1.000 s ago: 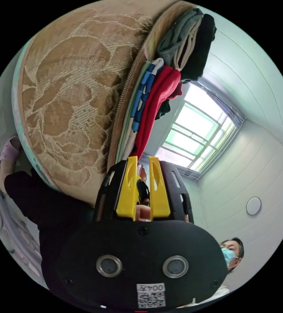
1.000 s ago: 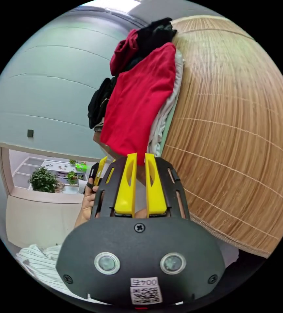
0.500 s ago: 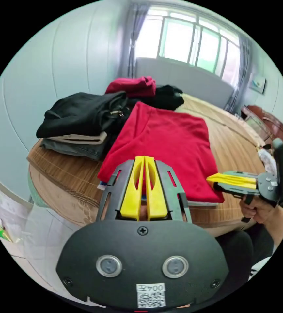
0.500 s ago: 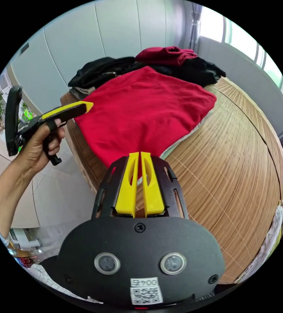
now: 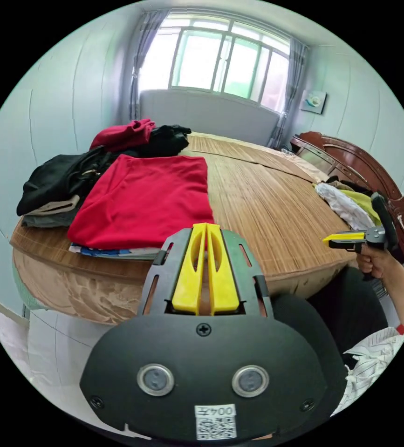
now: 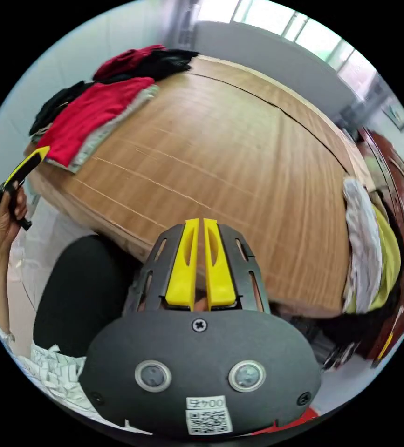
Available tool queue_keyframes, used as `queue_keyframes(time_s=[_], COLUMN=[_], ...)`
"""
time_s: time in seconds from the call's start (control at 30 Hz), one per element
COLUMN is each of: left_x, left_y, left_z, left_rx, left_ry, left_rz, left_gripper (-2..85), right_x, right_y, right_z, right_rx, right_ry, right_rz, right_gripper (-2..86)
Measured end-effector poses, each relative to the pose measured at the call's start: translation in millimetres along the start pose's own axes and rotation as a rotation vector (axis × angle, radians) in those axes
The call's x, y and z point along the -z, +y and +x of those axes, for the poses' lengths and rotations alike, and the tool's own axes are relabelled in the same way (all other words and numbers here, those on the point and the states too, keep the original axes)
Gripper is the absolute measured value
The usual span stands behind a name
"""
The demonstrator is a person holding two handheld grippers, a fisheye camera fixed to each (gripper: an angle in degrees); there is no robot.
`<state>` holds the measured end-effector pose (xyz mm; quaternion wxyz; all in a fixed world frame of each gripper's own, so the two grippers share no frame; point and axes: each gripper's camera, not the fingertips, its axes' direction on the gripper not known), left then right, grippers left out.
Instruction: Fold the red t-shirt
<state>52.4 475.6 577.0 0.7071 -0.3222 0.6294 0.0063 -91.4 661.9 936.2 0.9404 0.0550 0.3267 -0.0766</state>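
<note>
The red t-shirt (image 5: 146, 200) lies folded flat on top of a small stack of folded clothes at the left end of the bamboo-mat bed; in the right gripper view the red t-shirt (image 6: 94, 109) sits far off at the upper left. My left gripper (image 5: 206, 228) hovers shut and empty just off the bed's near edge, short of the stack. My right gripper (image 6: 198, 222) is shut and empty over the bare mat near the bed's front edge. Each gripper also appears in the other's view, held in a hand: the right gripper (image 5: 337, 239) and the left gripper (image 6: 41, 152).
Black, grey and dark red clothes (image 5: 94, 158) are piled behind the stack by the wall. A heap of white and yellow-green clothes (image 6: 372, 242) lies at the bed's right end by a dark wooden headboard (image 5: 351, 163). The bamboo mat (image 6: 239, 158) spans between them. The person's dark-trousered knee (image 6: 80, 288) is below.
Both grippers have pulled back from the red t-shirt and away from each other; the right one has swung right towards the bare mat. The folded shirt stays on the stack.
</note>
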Motion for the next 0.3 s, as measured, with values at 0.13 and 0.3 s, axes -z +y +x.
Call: queue_keyframes(time_s=[0.13, 0.3], left_x=[-30.4, -79.1], left_y=[-1.4, -11.5], left_z=[61.8, 134.3], left_rx=[-0.062, -0.180], left_ry=[-0.025, -0.106], left_rz=[-0.059, -0.202], left_gripper=[0.7, 0.7], right_x=[-5.2, -14.5], right_y=[64.1, 84.6], right_z=[78.7, 111.4], right_rx=[-0.214, -0.279], right_ry=[0.040, 0.084], right_rz=[-0.043, -0.040], right_gripper=[-0.2, -0.6])
